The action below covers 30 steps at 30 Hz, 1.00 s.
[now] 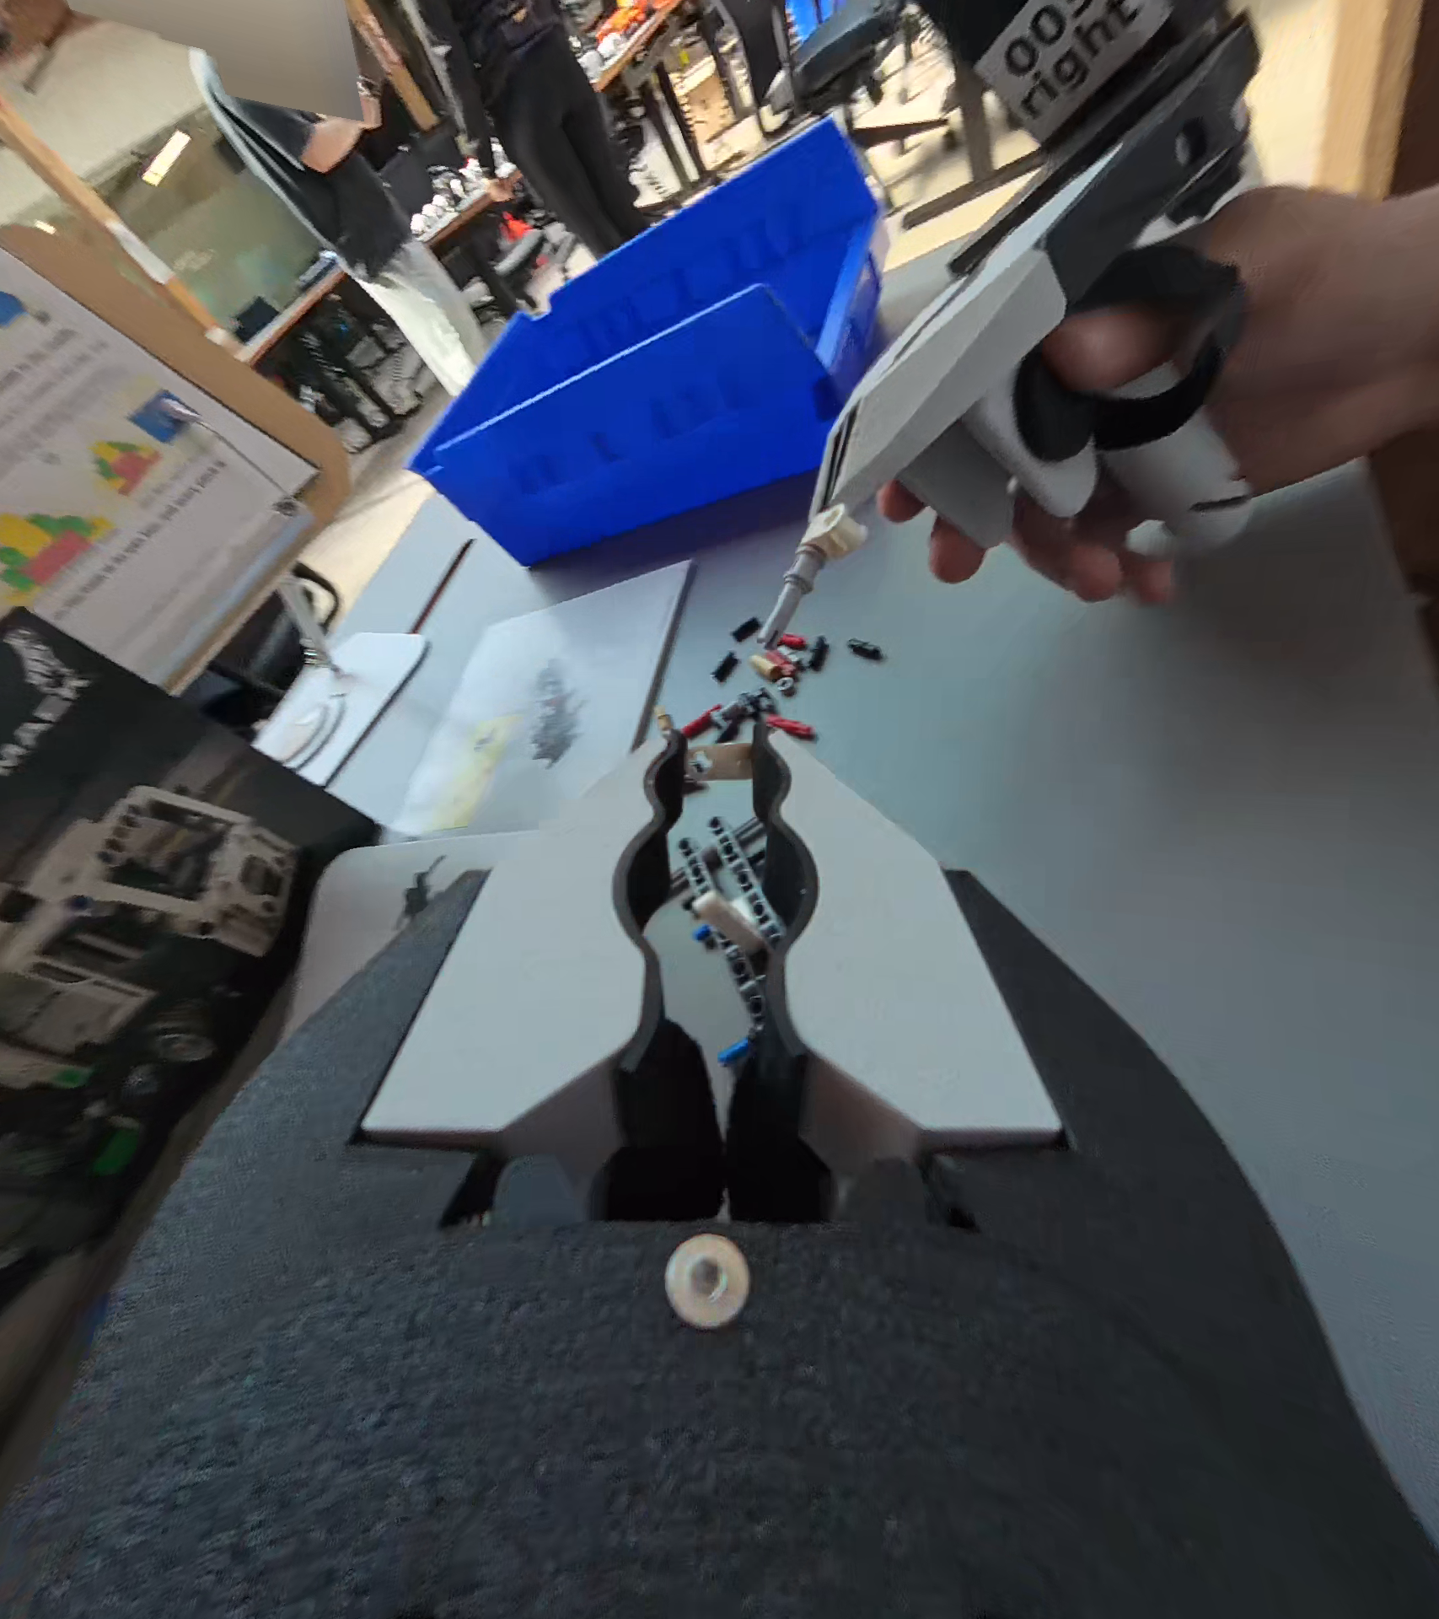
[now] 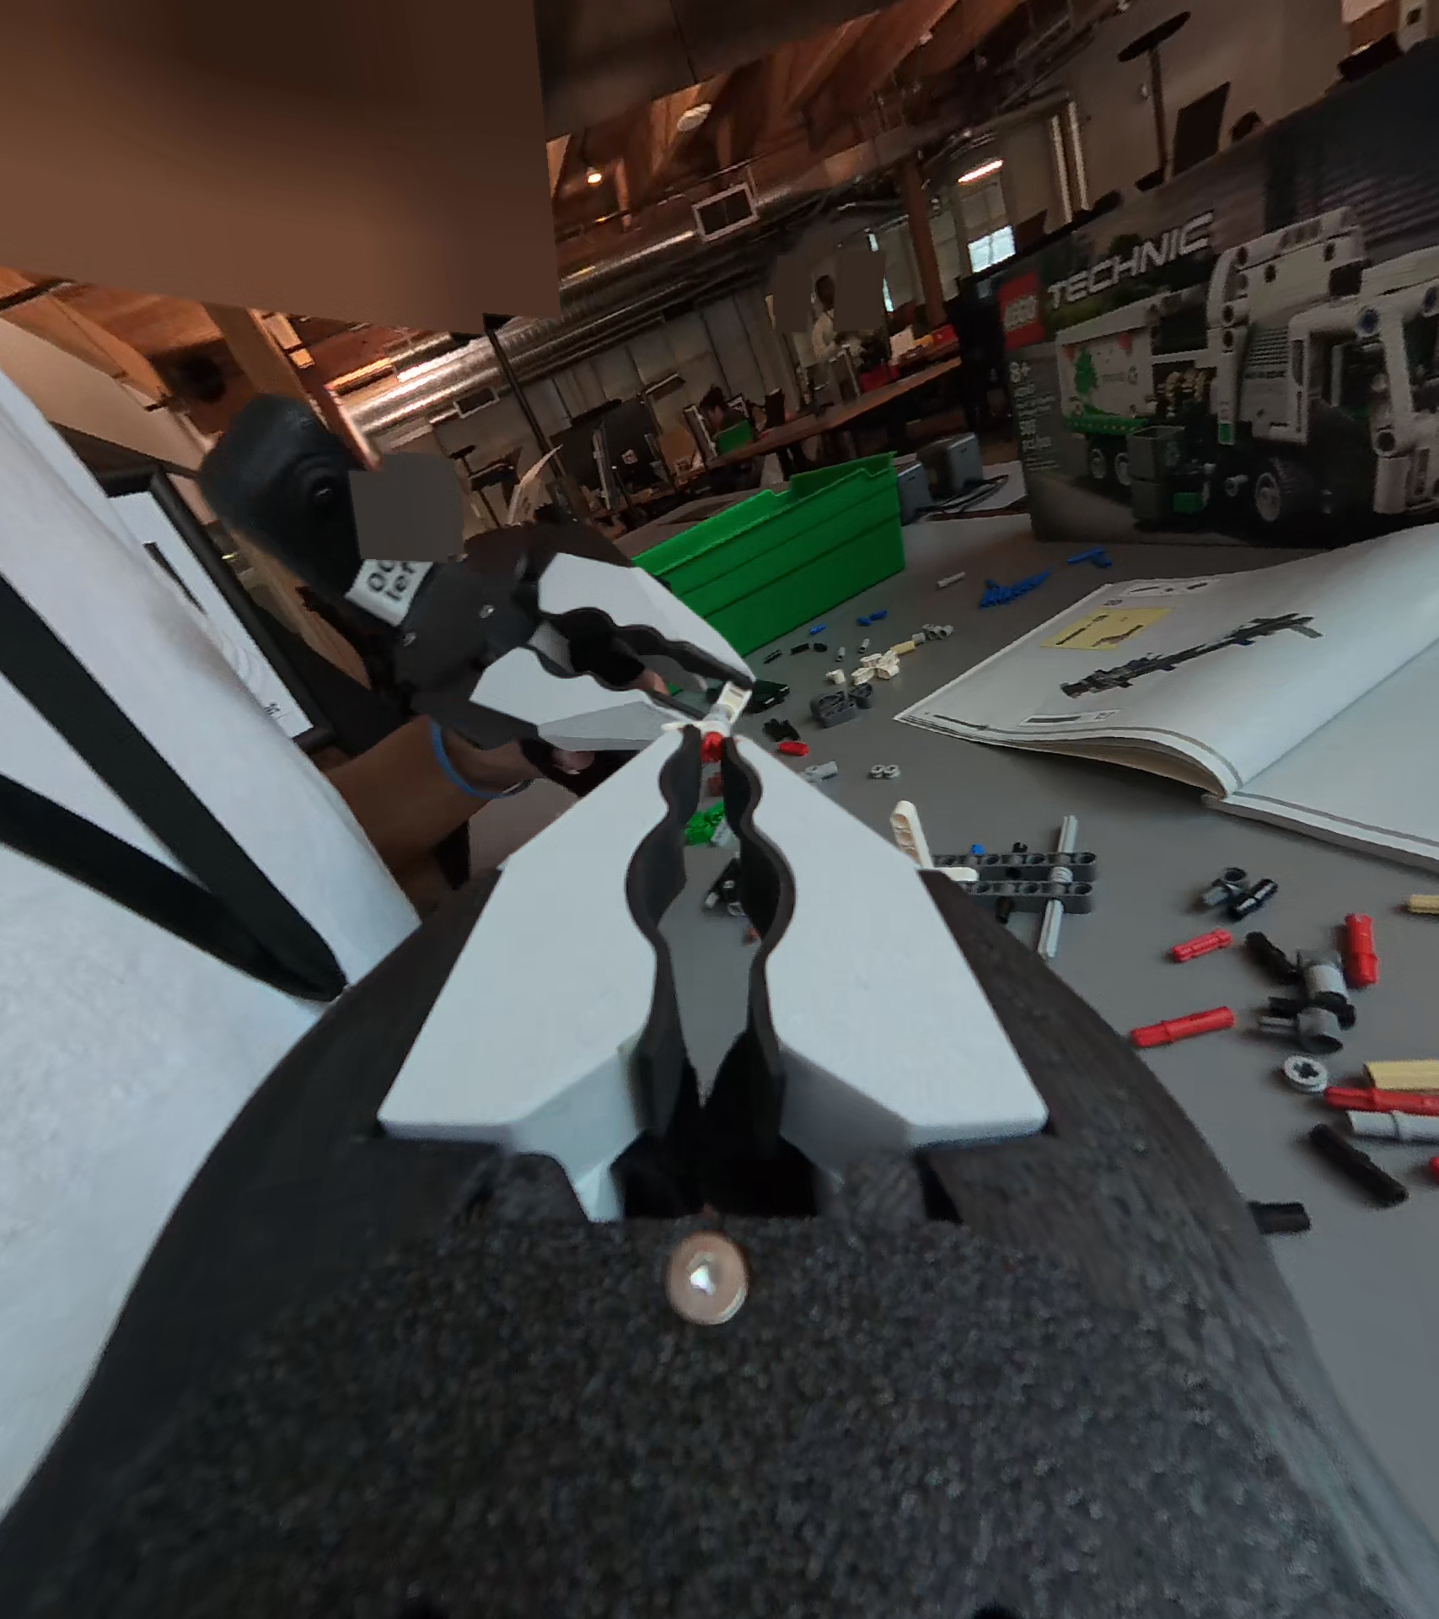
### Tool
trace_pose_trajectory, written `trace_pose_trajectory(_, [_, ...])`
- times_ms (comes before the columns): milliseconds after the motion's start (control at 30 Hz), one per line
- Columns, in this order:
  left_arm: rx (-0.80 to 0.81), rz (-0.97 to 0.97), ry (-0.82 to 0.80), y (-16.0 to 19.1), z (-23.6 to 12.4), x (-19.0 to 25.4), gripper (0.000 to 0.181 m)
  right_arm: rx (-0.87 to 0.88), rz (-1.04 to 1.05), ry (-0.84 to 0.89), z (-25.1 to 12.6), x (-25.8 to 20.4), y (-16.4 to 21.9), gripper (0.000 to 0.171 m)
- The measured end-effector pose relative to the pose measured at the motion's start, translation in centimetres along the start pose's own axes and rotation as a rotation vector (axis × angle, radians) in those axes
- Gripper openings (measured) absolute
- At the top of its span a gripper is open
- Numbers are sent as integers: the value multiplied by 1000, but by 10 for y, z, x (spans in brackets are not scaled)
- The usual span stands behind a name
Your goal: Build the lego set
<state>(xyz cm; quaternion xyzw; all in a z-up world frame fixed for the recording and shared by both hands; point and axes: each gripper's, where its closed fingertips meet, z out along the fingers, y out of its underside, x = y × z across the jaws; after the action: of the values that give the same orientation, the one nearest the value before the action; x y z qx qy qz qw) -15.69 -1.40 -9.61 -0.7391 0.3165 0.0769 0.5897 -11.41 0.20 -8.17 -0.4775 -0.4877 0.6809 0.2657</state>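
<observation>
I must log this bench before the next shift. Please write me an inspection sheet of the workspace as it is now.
Surface: grey table, flat, mostly bare at the near side.
Job's things: open manual; set box standing behind it; grey beam assembly; loose pins scattered.
Clutter: green bin; blue bin.
Grippers: left gripper shut on a tan piece; right gripper shut on a small axle part, held above the pins.
Cables: nothing seen.
Surroundings: workshop with benches; people in the background.
</observation>
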Motion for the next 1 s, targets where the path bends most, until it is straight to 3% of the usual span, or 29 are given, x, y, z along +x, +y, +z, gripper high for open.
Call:
trace_pose_trajectory(133, [-53,335,-252,8,7,-22,13,60,127,94,5,20,-7,1])
trace_pose_trajectory(300, [-73,632,-371,6,13,-32,13,131,340,90,18,25,-12,0])
trace_pose_trajectory(1000, [-32,746,-383,1,14,-23,13,108,415,79,27,27,1,0])
